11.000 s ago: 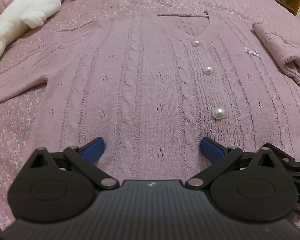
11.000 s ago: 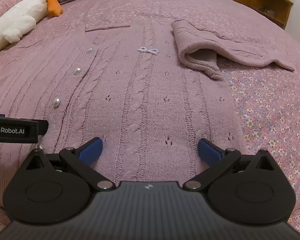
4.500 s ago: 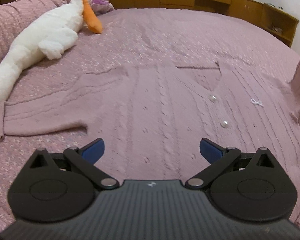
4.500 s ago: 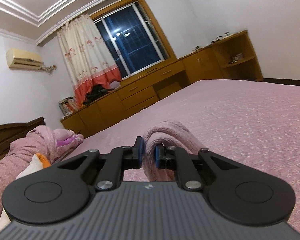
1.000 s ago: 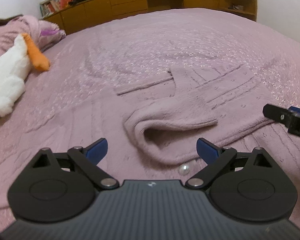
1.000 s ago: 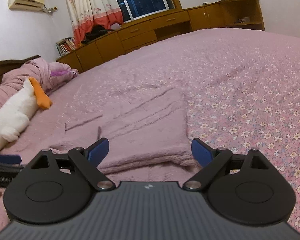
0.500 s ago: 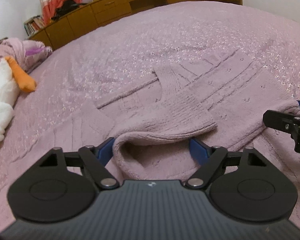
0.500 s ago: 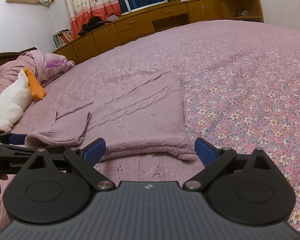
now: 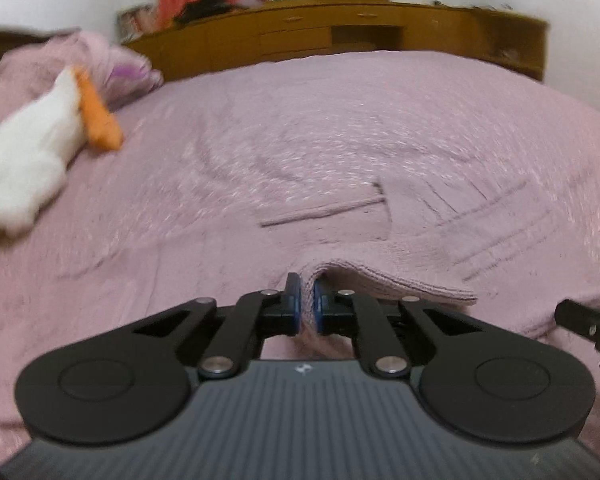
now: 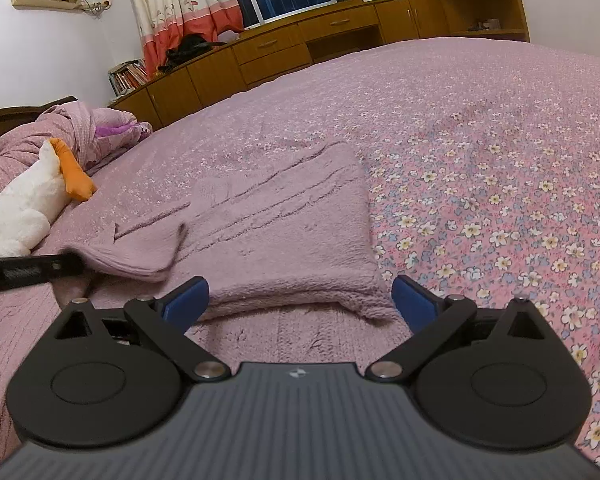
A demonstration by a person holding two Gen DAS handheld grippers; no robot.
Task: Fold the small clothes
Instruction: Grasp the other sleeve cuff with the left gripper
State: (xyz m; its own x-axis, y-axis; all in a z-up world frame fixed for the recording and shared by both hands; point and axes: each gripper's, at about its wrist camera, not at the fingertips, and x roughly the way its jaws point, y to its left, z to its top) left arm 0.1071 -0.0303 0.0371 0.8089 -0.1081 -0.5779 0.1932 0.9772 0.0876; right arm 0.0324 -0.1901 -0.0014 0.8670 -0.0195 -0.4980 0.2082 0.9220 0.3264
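Here the pink cardigan (image 10: 284,220) lies partly folded on the bed (image 10: 500,152). Left gripper (image 9: 307,304): jaws have just closed and pinch the cuff edge of the folded sleeve (image 9: 380,280). Right gripper (image 10: 300,300): jaws wide, nothing held, straddling the near folded edge. A white plush duck (image 10: 24,208) with an orange beak lies well apart, by the pillows (image 10: 76,128).

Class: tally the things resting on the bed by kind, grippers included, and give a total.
Pink cable-knit cardigan: 1
White plush duck with an orange beak: 1
Bunched pink quilt: 1
Black two-finger grippers, left and right: 2
Total: 5
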